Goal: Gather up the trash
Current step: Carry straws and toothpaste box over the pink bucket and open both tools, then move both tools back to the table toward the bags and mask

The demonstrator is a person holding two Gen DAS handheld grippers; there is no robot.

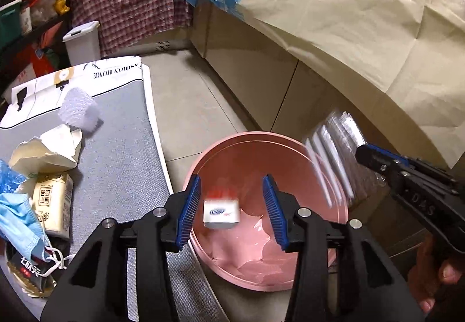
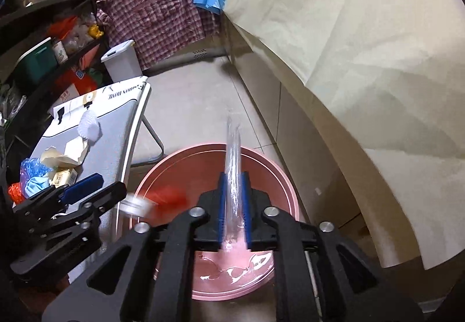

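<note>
Between my left claw [image 1: 232, 208], spread wide, a small white-and-red carton [image 1: 221, 213] sits blurred above the round pink plastic bin [image 1: 290, 144]. My right claw [image 2: 234, 205] sits nearly closed around a clear crinkly plastic wrapper [image 2: 232, 165]; static could leave it clinging. More trash waits at the grey table's [image 1: 116, 176] near edge.

The left gripper [image 1: 232, 205] pointed steeply downward at the lower centre of its own view, its blue-padded jaws standing apart with nothing pressed between them. In the right wrist view it entered from the lower left. The right gripper [image 2: 234, 205] also tilted down at lower centre, its jaws nearly together. In the left wrist view it reached in from the right edge, with the person's fingers [image 1: 430, 278] wrapped around its handle at the lower right.
</note>
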